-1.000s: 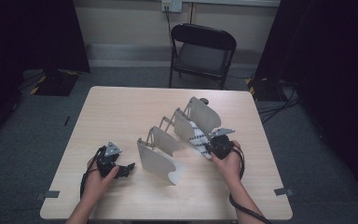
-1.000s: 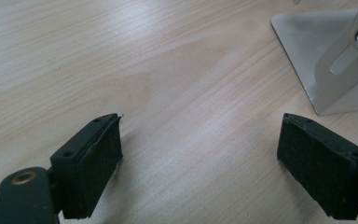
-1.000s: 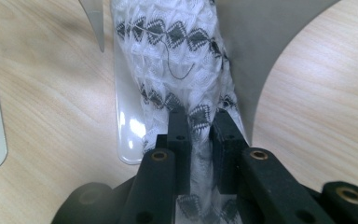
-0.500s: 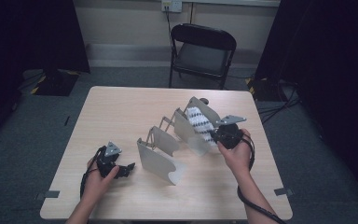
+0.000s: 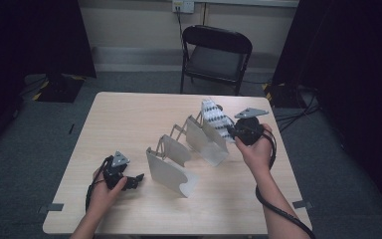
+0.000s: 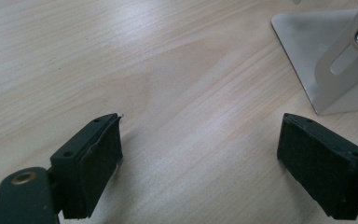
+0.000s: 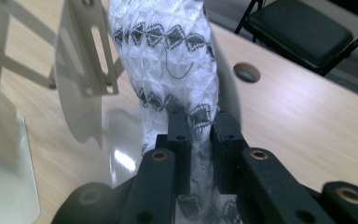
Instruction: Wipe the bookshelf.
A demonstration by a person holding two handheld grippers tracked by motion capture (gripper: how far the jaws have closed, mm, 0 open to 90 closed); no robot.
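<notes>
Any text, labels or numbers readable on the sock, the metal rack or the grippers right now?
None: no view holds readable writing.
Patterned sock: black diamond pattern, no letters.
Metal rack: bare plates, no marking.
Right gripper, left gripper: plain black jaws, no label.
Wall outlet: too small to read.

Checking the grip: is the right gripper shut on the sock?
Shut: the right gripper pinches the patterned sock between its jaws, beside the rack.

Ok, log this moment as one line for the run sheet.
right gripper: shut on patterned cloth at rack's far end | left gripper: open, holding nothing, by rack's near plate | table
</notes>
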